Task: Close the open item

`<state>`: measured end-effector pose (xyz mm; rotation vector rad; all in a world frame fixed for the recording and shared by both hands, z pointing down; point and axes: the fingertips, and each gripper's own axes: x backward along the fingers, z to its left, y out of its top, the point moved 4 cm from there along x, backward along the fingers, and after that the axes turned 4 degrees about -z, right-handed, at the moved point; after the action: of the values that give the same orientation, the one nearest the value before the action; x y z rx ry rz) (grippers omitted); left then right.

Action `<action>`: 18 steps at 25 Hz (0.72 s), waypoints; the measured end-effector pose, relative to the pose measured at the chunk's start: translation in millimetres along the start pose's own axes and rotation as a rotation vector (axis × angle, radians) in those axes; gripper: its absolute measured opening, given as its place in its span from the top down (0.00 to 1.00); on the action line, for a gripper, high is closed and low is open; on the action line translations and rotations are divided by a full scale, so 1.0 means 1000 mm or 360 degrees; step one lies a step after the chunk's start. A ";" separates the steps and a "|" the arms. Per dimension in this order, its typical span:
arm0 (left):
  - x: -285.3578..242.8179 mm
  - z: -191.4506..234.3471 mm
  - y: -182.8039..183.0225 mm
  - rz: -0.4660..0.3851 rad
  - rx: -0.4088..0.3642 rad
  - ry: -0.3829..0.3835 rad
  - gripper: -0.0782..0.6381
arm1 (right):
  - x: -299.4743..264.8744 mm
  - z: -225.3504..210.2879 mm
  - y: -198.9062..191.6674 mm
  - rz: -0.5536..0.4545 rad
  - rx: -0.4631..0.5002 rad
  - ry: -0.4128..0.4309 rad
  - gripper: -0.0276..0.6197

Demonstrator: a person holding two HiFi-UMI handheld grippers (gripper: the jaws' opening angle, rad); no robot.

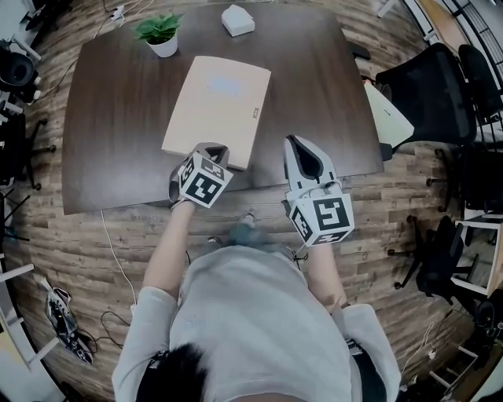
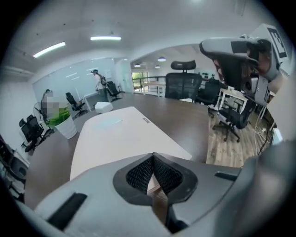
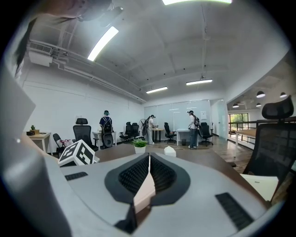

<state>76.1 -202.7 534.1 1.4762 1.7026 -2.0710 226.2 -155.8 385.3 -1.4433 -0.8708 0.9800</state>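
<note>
Dark table, beige folder just ahead of left tongs

Dark wooden table on plank floor (office chairs around)

One dark brown wooden tabletop, one flat beige rectangular case, one small green plant in a white pot, one small white box. Two grey hand-held grippers: the left hand-held gripper and the right hand-held gripper. Three people stand in the background.
</note>
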 end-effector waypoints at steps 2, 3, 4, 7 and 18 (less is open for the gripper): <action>0.011 0.003 0.002 -0.0096 0.0019 0.0051 0.88 | 0.004 0.003 0.002 -0.0007 0.0000 -0.0024 0.94; 0.018 0.004 0.005 -0.0146 0.0027 0.0067 0.88 | 0.006 0.004 0.003 -0.0010 0.0001 -0.0036 0.94; 0.025 0.006 0.007 -0.0199 0.0043 0.0077 0.88 | 0.007 0.006 0.004 -0.0012 0.0003 -0.0048 0.94; 0.049 0.010 0.016 -0.0367 0.0138 0.0098 0.88 | 0.012 0.013 0.008 -0.0025 0.0007 -0.0075 0.94; 0.149 0.019 0.028 -0.0809 0.0359 0.0195 0.88 | 0.034 0.050 0.023 -0.0062 0.0051 -0.0133 0.94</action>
<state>1.8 -156.2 408.8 1.3526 2.1332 -2.5385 192.6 -107.6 358.2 -1.3618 -0.9367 1.0263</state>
